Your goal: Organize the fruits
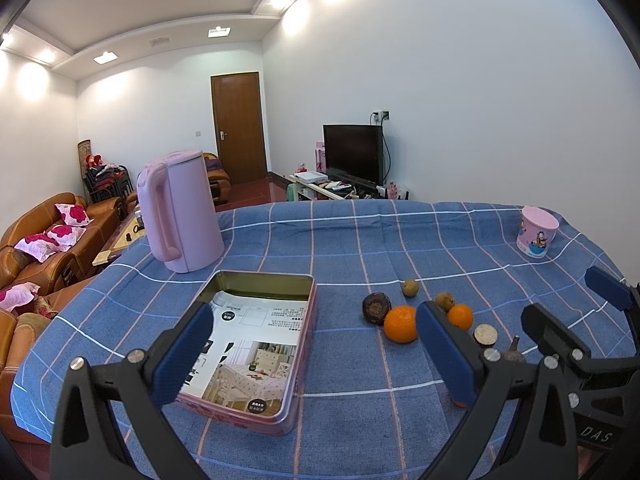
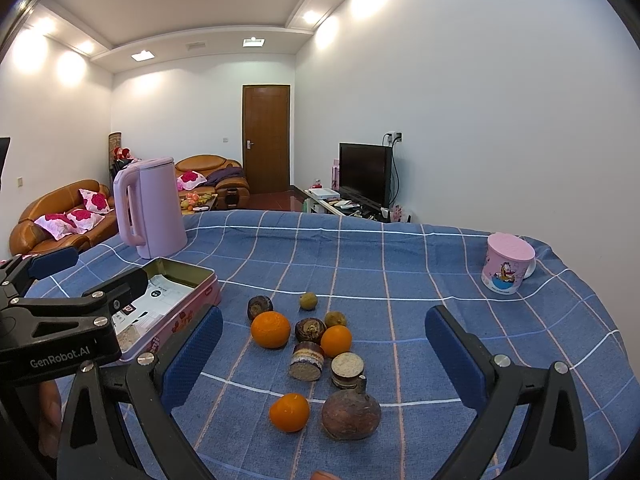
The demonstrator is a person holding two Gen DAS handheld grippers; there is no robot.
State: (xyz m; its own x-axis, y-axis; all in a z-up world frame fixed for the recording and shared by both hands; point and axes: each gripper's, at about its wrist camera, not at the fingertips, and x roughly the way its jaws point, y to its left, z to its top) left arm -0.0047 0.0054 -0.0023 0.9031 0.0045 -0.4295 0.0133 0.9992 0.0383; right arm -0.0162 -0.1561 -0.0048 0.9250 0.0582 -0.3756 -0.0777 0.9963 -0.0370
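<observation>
Nothing sorted yet, by the look of it. The pink tin (image 2: 176, 312) holds only a printed leaflet, no fruit. All the fruit, incl. oranges (image 2: 270, 329) and water chestnuts (image 2: 351, 414), lies loose on the table (image 2: 400, 264) just right of the tin. Left gripper (image 1: 316, 354) & right gripper (image 2: 324, 358) both hover w/ fingers spread, empty (whole job still ahead).

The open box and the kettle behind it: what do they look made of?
The open box looks like thin painted metal: its inner walls have a dull gold sheen, its outside is pink print, and a printed paper sheet lines the bottom. The kettle looks like matte pink plastic, showing no glare, though coated metal is possible.
</observation>
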